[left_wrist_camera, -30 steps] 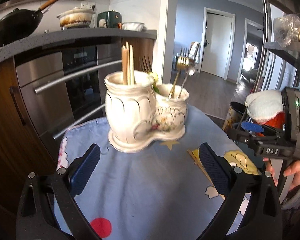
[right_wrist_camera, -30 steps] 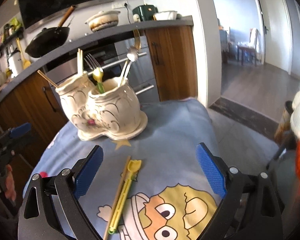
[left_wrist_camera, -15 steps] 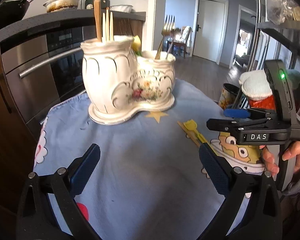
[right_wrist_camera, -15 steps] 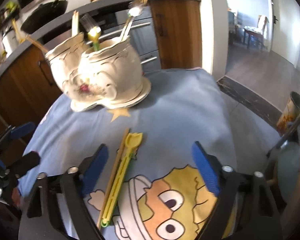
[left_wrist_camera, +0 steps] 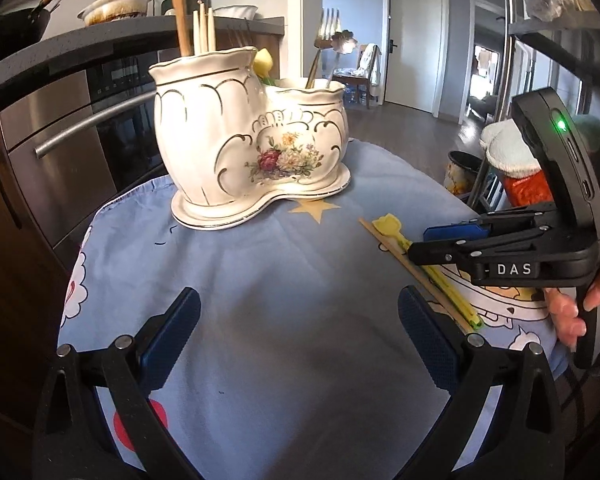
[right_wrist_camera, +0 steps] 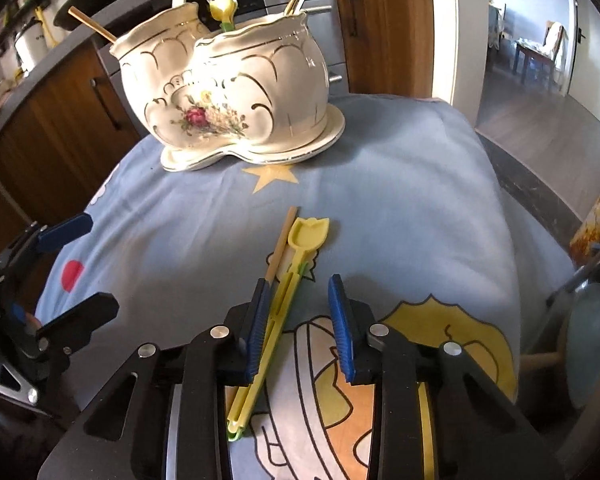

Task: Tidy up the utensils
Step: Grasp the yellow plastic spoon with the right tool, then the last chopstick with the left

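A white floral ceramic utensil holder (left_wrist_camera: 240, 140) stands at the far side of the blue cloth, with chopsticks, forks and spoons in it; it also shows in the right wrist view (right_wrist_camera: 236, 92). A yellow plastic spoon (right_wrist_camera: 284, 300) and a wooden chopstick (right_wrist_camera: 282, 246) lie side by side on the cloth. My right gripper (right_wrist_camera: 300, 320) is low over them, jaws partly closed around the spoon's handle, not clamped. It shows from the side in the left wrist view (left_wrist_camera: 456, 240). My left gripper (left_wrist_camera: 296, 336) is open and empty above the cloth.
The cloth (left_wrist_camera: 280, 280) covers a small round table. An oven and wooden cabinets (left_wrist_camera: 60, 140) stand behind the holder. A metal rack (left_wrist_camera: 512, 80) and a container on the floor (right_wrist_camera: 592, 224) stand to the right.
My right gripper has dropped down over the yellow spoon and chopstick and its jaws have narrowed. The left gripper has moved closer to the holder and lower.
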Motion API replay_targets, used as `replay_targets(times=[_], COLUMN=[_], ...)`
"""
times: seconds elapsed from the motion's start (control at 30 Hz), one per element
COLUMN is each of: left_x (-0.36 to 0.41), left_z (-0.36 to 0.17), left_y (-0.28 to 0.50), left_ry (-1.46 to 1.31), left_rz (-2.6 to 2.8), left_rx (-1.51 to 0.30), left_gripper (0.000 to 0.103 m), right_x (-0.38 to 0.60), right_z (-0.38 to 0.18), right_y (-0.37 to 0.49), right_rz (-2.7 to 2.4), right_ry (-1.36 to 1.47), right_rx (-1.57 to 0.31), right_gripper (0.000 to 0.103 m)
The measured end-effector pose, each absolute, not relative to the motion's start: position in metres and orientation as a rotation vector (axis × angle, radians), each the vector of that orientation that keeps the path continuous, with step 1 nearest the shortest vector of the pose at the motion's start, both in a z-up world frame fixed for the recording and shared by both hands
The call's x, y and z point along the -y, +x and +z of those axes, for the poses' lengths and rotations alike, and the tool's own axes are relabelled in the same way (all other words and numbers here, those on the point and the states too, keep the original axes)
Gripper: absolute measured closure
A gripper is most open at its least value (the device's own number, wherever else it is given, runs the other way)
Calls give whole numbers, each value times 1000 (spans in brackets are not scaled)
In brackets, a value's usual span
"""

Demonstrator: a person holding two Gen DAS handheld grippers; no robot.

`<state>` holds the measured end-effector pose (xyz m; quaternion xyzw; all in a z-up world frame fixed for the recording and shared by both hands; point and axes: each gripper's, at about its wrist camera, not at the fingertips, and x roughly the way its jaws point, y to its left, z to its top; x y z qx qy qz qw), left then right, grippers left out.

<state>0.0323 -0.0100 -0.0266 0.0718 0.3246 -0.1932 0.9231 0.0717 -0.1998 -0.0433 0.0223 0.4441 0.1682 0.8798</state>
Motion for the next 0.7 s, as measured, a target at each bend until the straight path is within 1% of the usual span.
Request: replay_targets(times=[0.2, 0.43, 0.5, 0.57, 0.63, 0.7], left_x=[11, 15, 16, 17, 18, 19], left_z=[-28, -30, -30, -30, -30, -30], left_y=[31, 31, 30, 30, 30, 30], left_ry=[148, 153, 159, 161, 163, 165], left_rz=[-407, -411, -414, -417, -418, -421], left_rx=[-668, -670, -672, -671, -672, -675], left_gripper=[6, 6, 6, 6, 6, 6], right_x=[198, 192, 190, 190, 193, 198], right_z=[-43, -45, -46, -47, -48, -46], right_y=[71, 72, 71, 72, 74, 75], right_rz=[330, 325, 318, 315, 314, 317], right_ry=[10, -26, -46, -45, -37, -13], right_rx=[-925, -933, -926, -924, -922, -915], right_gripper=[76, 75, 79, 88, 92, 92])
